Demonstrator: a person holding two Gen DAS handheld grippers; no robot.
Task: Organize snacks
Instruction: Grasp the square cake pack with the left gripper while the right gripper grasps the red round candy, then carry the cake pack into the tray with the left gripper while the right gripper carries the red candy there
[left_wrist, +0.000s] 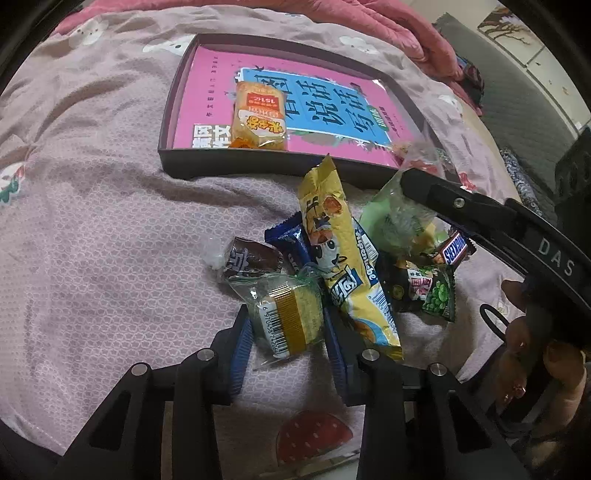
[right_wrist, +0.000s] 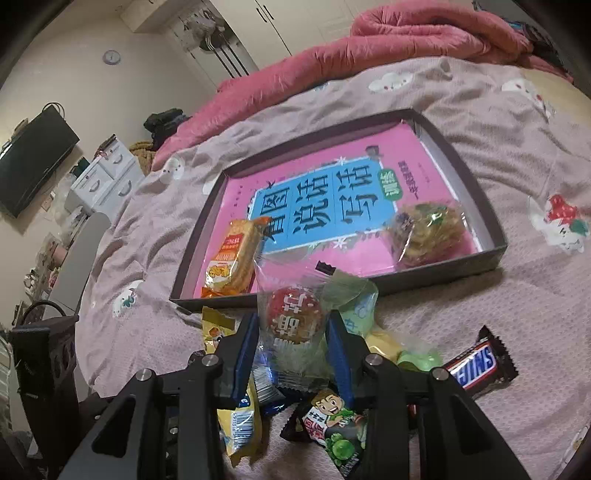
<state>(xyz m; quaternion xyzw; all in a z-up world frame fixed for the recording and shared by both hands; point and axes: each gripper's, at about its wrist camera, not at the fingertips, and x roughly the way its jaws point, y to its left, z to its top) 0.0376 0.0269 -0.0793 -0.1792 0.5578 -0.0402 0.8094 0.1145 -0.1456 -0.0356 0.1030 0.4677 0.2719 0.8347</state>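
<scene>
Left gripper (left_wrist: 286, 326): clamped on the green-wrapped cake (left_wrist: 286, 317).
Right gripper (right_wrist: 291, 336): clamped on the red-labelled pastry (right_wrist: 293, 319).
Box (left_wrist: 177, 110): orange snack (left_wrist: 258, 116) held inside.

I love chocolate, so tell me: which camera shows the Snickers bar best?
The right wrist view: the Snickers bar lies nearly whole on the bedspread, its logo large, only its near end cut off by the tongs' frame. In the left wrist view the Snickers bar is small and partly hidden under the other tongs' arm.
</scene>
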